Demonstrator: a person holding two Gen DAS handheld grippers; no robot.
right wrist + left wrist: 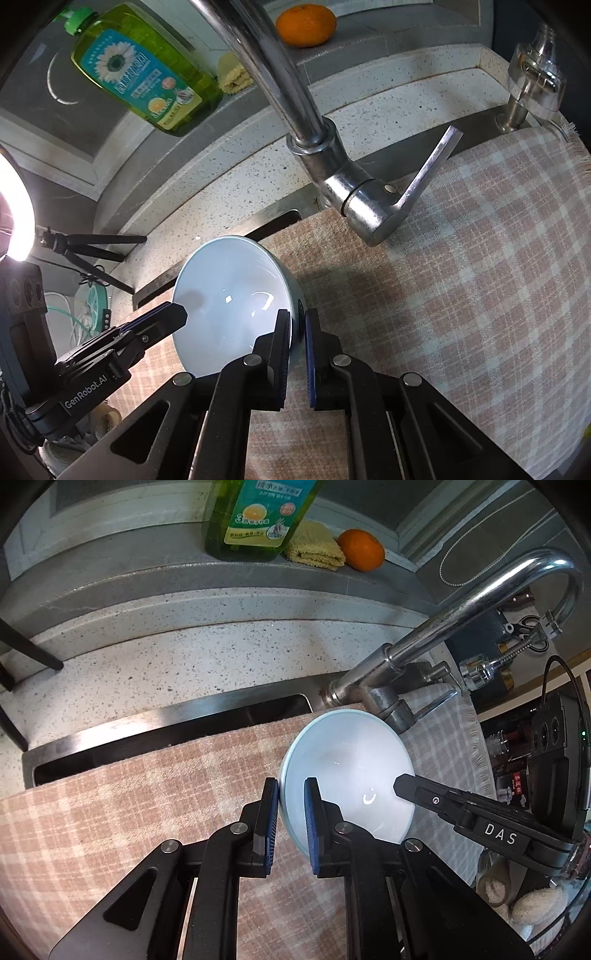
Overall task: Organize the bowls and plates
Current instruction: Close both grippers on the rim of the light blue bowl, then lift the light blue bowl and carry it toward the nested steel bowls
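A pale blue bowl [347, 771] sits on a pink checked cloth [129, 812] laid over the sink. My left gripper [291, 812] is shut on the bowl's left rim, one pad inside and one outside. In the right wrist view the same bowl [229, 299] is gripped on its right rim by my right gripper [297, 332], also shut on the wall. Each gripper shows in the other's view: the right gripper [400, 786] reaches in over the bowl's right side, and the left gripper [177, 312] over its left side.
A chrome faucet [443, 635] arches just behind the bowl, its lever [428, 173] close by. On the stone ledge stand a green detergent bottle [255, 517], a yellow sponge cloth [314, 546] and an orange [361, 550]. The sink opening [166, 734] shows behind the cloth.
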